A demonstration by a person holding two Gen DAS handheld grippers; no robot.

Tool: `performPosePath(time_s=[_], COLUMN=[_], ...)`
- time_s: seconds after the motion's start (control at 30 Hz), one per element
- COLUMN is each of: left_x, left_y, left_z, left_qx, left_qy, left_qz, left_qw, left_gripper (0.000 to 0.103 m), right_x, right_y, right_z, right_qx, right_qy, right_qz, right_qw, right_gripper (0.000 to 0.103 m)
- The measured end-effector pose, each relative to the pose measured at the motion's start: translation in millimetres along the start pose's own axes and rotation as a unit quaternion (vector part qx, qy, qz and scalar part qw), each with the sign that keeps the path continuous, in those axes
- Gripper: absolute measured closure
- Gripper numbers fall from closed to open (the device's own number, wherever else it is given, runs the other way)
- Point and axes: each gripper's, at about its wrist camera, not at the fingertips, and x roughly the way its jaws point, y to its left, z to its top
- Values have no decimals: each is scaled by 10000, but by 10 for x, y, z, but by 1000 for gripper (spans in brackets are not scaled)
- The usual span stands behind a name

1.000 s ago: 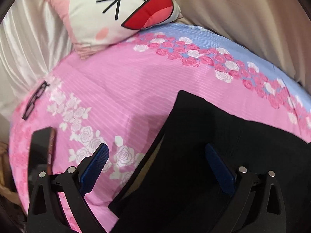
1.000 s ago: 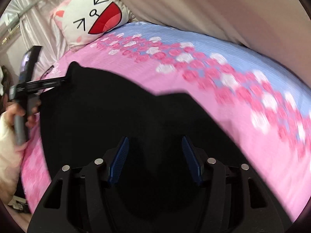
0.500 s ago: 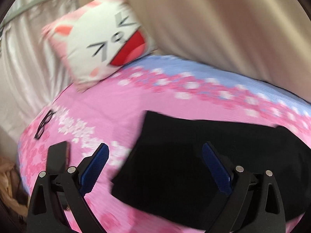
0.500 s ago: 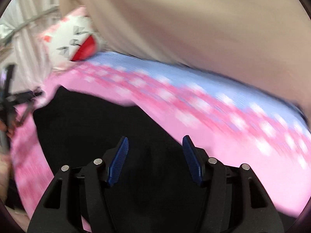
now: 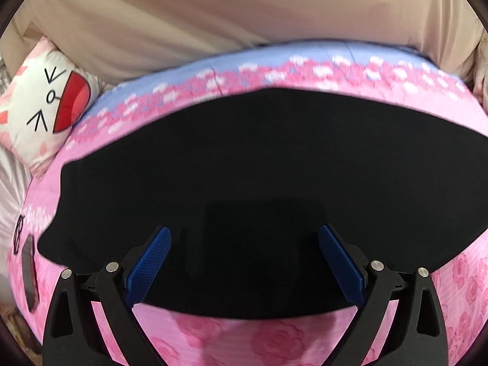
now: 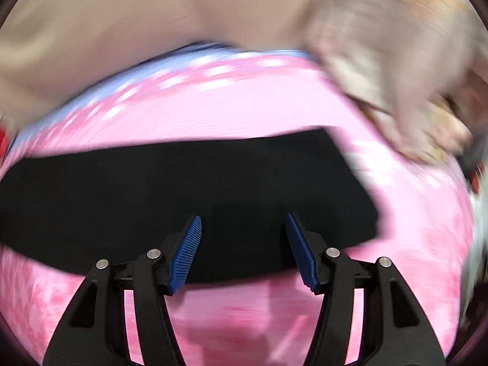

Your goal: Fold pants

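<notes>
Right view smeared; pants (image 6: pixel 183 189) run off its left edge.

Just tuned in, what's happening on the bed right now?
A person is folding black pants on a pink floral bedsheet with two handheld grippers. The pants lie spread flat. The left gripper and right gripper are both open above the near edge, gripping nothing. A cat-face pillow sits at far left.

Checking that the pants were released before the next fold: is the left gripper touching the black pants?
Cannot tell. In the left wrist view the left gripper is open with nothing between its blue pads, but the black pants lie right behind them, so no gap shows.
</notes>
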Motion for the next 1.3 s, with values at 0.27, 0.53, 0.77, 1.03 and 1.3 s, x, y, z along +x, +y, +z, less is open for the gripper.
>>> performPosePath(time_s=[0.27,0.53,0.77,1.03,1.3], left_x=[-243,-347,-254,-257,-376], left_y=[-511,-917,-1148,-1456,-1656], left_z=[171,327,296,267,261], left_qx=[227,443,579,815,1008], left_qy=[-235,-312,-153,-151,-294], left_qz=[-31,-120,-137,-212,-246], left_qw=[9995,9985,9981,9963,9942], left_gripper=[7,7,7,7,7], right_x=[346,436,283,-116,683], right_y=[-556,-507,-739,-649,-90], right_z=[401,615,541,271,686], right_qx=[-39,-633,-171,-29,-545], right_qy=[106,-144,-247,-501,180], right_qz=[-28,-282,-48,177,772], right_qw=[9999,9975,9995,9986,9954], right_gripper=[46,87,54,21,75])
